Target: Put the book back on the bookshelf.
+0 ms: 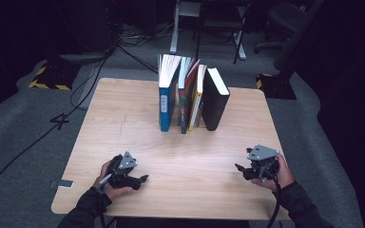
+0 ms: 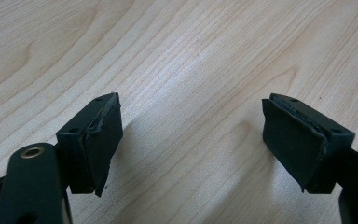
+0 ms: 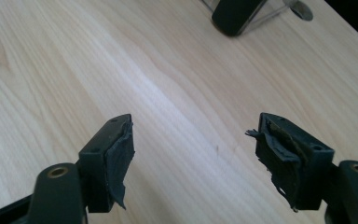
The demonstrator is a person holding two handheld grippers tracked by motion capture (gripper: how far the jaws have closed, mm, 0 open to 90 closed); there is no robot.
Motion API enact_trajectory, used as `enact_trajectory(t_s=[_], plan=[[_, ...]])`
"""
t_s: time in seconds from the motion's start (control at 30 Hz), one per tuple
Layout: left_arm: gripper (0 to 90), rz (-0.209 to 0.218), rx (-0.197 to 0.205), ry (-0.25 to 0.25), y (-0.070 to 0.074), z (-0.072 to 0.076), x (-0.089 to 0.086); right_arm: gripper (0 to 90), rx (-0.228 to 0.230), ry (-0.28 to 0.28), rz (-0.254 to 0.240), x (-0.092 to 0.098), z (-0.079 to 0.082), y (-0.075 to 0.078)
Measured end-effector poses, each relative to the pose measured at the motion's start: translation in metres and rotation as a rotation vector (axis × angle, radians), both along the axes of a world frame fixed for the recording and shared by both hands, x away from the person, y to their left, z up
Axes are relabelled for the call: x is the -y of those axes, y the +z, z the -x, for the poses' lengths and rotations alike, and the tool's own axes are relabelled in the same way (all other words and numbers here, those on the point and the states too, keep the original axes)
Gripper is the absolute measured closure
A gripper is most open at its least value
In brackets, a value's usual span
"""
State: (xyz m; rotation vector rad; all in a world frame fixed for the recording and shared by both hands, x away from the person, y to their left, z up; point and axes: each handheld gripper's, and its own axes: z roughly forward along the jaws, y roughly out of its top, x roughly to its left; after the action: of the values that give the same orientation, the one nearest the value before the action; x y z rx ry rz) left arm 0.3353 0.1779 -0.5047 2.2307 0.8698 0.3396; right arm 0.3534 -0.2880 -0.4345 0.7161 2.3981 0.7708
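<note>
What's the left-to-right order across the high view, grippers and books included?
left gripper → blue book → red-spined book → yellow book → black book → right gripper

1. Left gripper (image 1: 142,179) sits low at the near left, held in the left hand (image 1: 105,183), jaws wide apart with nothing between them.
2. Right gripper (image 1: 239,168) is at the near right in the right hand (image 1: 279,175), jaws also spread and empty, pointing inward.

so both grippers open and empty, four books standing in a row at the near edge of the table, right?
Not the near edge. In the high view the books stand at the far edge of the table, away from the person. The rest holds: the left gripper and the right gripper are open and empty.
</note>
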Motion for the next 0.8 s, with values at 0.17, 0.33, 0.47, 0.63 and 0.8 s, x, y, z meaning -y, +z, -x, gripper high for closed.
enact_trajectory(t_s=[0.17,0.33,0.47,0.63,0.8], plan=[[20.4,0.000,0.001,0.000,0.000,0.000,0.000,28.5,-0.002,-0.009,-0.050,0.017,0.011,-0.011],[20.4,-0.001,0.000,0.002,0.000,0.000,0.000,28.2,-0.011,-0.023,-0.083,0.038,0.022,-0.023],[20.4,-0.001,0.000,0.003,0.000,0.000,0.000,28.1,-0.036,-0.034,-0.122,0.057,0.027,-0.035],[20.4,-0.001,-0.001,0.003,0.000,0.001,0.000,27.4,-0.067,-0.074,-0.168,0.073,0.029,-0.050],[20.4,-0.001,-0.001,0.003,0.000,0.000,0.000,27.3,-0.107,-0.120,-0.234,0.090,0.030,-0.060]])
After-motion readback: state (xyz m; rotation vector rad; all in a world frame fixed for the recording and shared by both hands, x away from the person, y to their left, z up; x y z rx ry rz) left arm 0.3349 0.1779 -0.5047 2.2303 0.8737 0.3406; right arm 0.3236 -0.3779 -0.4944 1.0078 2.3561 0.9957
